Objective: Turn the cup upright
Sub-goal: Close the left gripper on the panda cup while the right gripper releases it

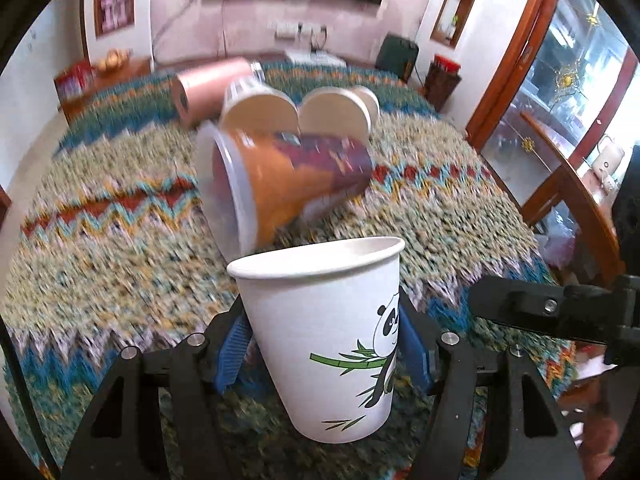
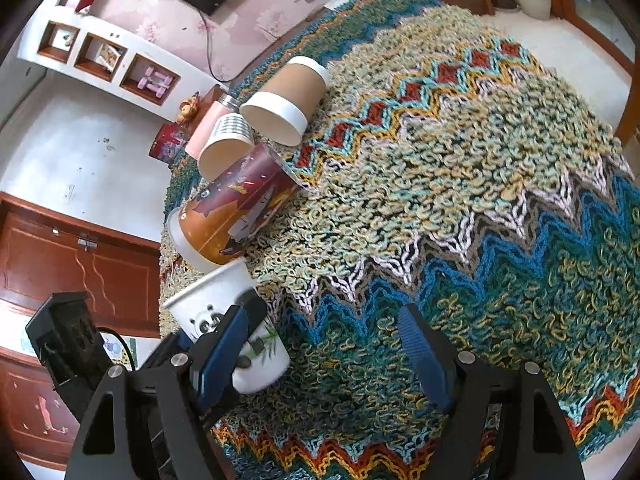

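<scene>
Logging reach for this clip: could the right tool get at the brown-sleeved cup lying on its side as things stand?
Probably yes. The right tool is open and empty, and bare knitted cloth lies between it and the brown-sleeved cup; the other cups sit off to the left.

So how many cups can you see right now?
4. Panda cup upright in the left gripper; orange cup on its side behind it; striped cup and brown cup lying farther back. The pink flask isn't counted; more may be hidden.

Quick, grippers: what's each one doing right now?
Left gripper: shut on the panda cup, mouth up.
Right gripper: open, holding nothing, over the knitted cloth.
</scene>
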